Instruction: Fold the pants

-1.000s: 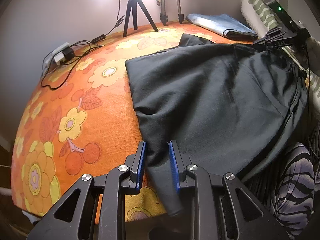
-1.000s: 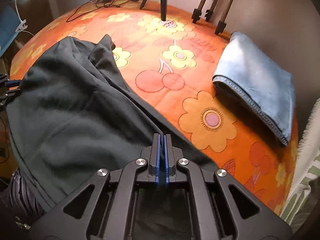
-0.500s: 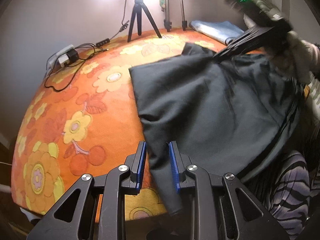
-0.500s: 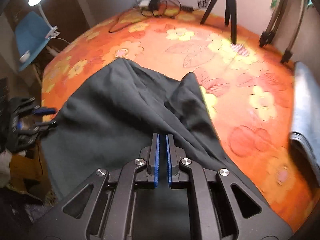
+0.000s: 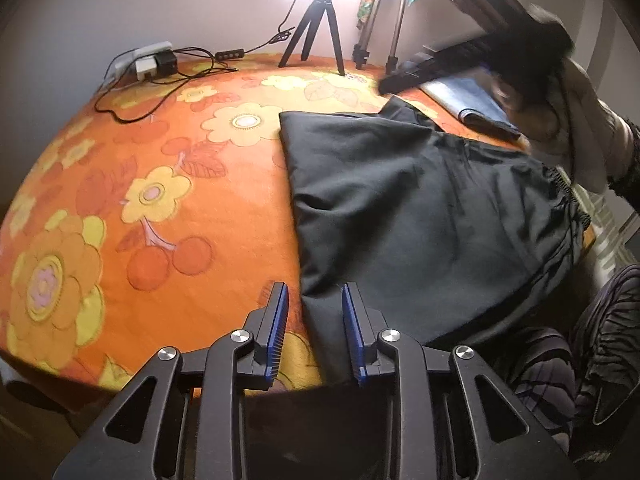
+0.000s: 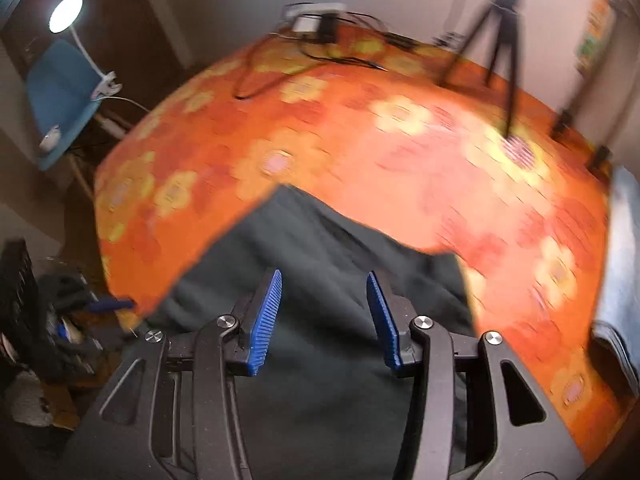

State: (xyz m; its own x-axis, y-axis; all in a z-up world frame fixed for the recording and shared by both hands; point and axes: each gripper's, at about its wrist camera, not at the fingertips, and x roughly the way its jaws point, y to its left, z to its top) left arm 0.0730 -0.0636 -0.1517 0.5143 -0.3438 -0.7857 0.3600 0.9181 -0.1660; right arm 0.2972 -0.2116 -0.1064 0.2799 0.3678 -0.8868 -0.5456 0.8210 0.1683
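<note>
My left fingers point(image 5: 314, 320) straddle the pants point(image 5: 420, 216) near edge, unclamped; my right fingers point(image 6: 324, 312), just sprung apart, hang empty above.

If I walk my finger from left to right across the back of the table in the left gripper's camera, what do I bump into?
White power strip with its black cables, small black tripod, silver tripod legs, right gripper, folded blue jeans.
</note>
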